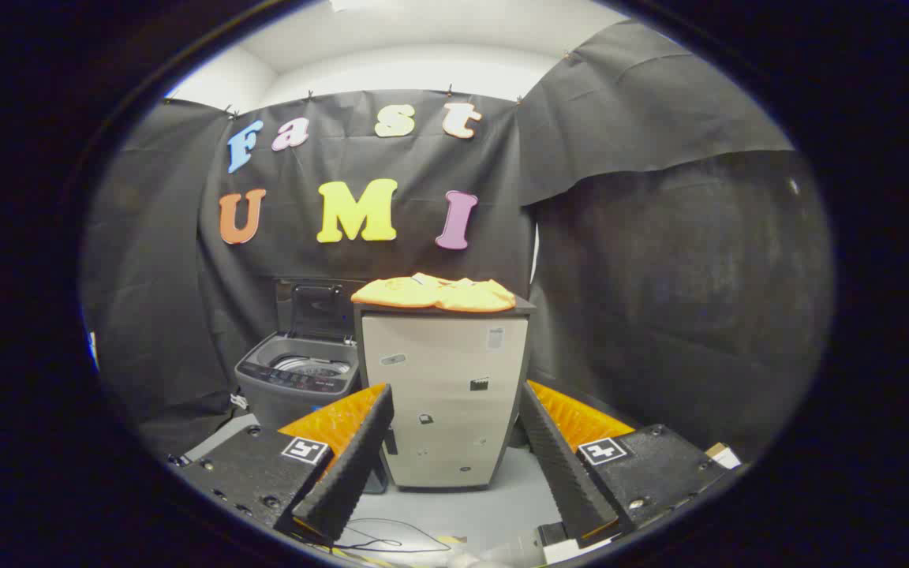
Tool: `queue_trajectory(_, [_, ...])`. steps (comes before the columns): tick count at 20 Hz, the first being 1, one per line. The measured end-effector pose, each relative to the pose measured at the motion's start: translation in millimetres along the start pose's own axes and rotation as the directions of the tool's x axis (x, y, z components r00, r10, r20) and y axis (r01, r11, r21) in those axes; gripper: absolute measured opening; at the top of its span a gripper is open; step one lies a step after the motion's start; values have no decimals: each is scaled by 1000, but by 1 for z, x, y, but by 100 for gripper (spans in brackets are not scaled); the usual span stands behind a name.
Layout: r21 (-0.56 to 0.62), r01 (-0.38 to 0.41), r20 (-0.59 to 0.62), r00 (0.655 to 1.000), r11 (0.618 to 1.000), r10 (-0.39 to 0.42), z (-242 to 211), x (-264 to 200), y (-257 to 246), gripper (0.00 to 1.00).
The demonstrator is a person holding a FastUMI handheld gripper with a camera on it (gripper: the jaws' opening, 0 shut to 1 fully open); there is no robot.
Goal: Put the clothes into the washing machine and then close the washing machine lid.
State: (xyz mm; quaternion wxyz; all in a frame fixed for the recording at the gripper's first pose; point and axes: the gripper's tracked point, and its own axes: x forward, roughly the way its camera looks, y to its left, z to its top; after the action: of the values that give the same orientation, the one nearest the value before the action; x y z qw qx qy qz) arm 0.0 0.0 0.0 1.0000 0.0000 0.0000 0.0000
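Black cloth is backing a cabinet [443, 398] bearing clothes [435, 293]; fingers [453, 457] are gaping empty, risking snagging only one layer.

Hand-held two-finger gripper [454, 465]: two long ribbed fingers [348, 469] showing ridged pad faces, each backed by an orange ribbed wedge [336, 422] and mounting on a flat black plate [253, 473] that is carrying round screws and a square black-and-white marker tag [304, 450], fingers standing spread apart.
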Motion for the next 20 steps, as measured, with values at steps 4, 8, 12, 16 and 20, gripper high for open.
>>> queue_trajectory(4, [7,4,-1,1000,1000,-4,-1,0,3,100])
queue_trajectory(8, [2,6,1,1000,1000,-6,-1,1,6,100])
queue_trajectory(12, [12,19,-3,1000,1000,-19,-2,2,8,100])
queue_trajectory(16, [10,27,-5,1000,1000,-27,1,3,10,100])
queue_trajectory(20, [4,34,1,999,999,-34,12,7,12,100])
